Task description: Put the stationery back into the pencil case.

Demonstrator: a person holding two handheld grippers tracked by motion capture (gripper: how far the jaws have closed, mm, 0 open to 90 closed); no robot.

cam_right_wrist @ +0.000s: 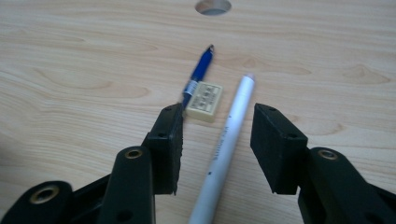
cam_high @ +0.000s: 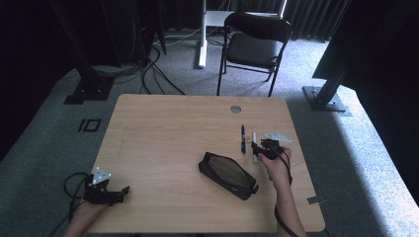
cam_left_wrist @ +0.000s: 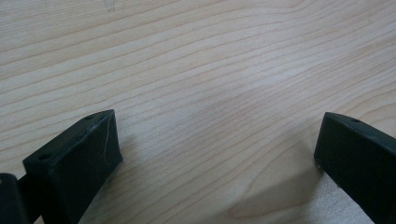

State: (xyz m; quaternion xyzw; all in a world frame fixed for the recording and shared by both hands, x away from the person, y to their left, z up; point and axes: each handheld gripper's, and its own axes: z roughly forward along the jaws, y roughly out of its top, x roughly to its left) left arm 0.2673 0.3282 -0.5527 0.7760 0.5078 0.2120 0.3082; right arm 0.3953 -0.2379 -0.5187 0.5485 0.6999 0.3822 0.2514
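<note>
My right gripper (cam_right_wrist: pixel 217 140) stands over a white pen (cam_right_wrist: pixel 226 144) that lies lengthwise between its jaws; gaps show on both sides, so the pads do not press on it. A blue pen (cam_right_wrist: pixel 198 74) and a small cream eraser (cam_right_wrist: pixel 204 101) lie just beyond the left jaw. In the high view the right gripper (cam_high: pixel 260 148) is at the table's right side beside the white pen (cam_high: pixel 255 143) and blue pen (cam_high: pixel 243 138), with a black pencil case (cam_high: pixel 228 175) to its left. My left gripper (cam_high: pixel 118 192) rests at the front left corner, its jaws wide apart over bare wood (cam_left_wrist: pixel 210 93).
The wooden table (cam_high: pixel 163 133) has a round cable hole (cam_high: pixel 235 109) near its far edge. A black folding chair (cam_high: pixel 254 47) stands beyond the table, with cables and black frame legs on the carpet around it.
</note>
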